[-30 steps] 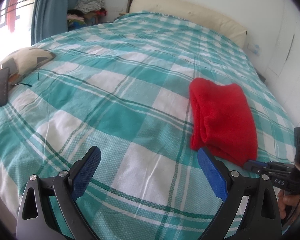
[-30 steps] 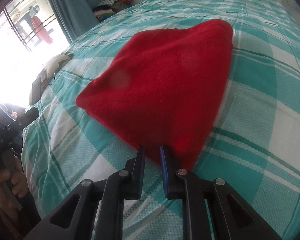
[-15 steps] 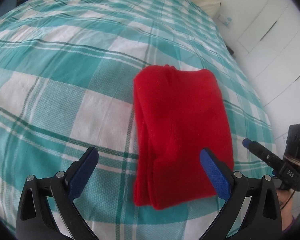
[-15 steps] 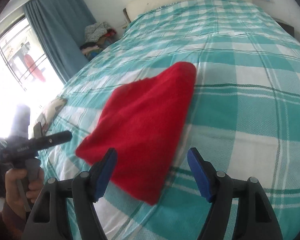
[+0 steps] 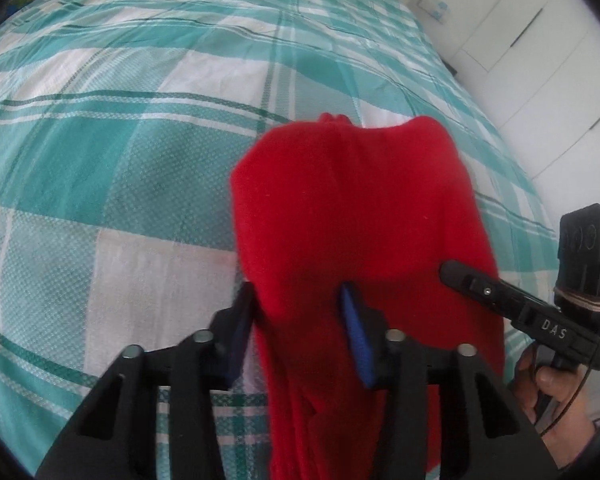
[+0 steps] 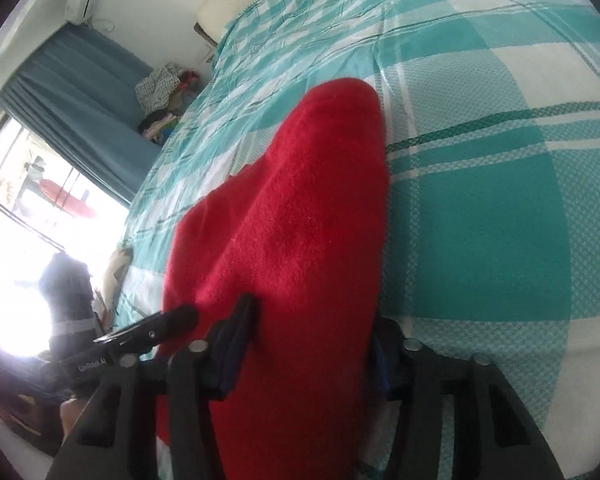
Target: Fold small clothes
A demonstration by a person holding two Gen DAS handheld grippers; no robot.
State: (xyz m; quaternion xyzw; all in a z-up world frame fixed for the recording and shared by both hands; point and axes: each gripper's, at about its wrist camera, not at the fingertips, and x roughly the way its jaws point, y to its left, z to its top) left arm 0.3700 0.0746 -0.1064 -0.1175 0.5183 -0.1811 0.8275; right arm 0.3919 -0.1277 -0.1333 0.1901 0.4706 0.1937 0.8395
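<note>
Now both grippers have hold of the red cloth [image 5: 360,208] at its near end, on the bed [image 5: 120,160] with its teal-and-white checked sheet. Seen from the left wrist, the left gripper [image 5: 298,332] has just been closing, and its blue pads press a bunched fold of the cloth between them; the rest of the cloth spreads away from the jaws across the sheet. Just to its right the right gripper's black nose lies against the cloth's edge, with a hand [image 5: 552,392] on its grip. Seen from the right wrist, the right gripper [image 6: 308,344] has also just been closing, and a thick wad of cloth fills the space between its pads, which pinch it from both sides. The left gripper's tip touches the cloth just beside it. A blue curtain [image 6: 80,100] hangs by the bright window
</note>
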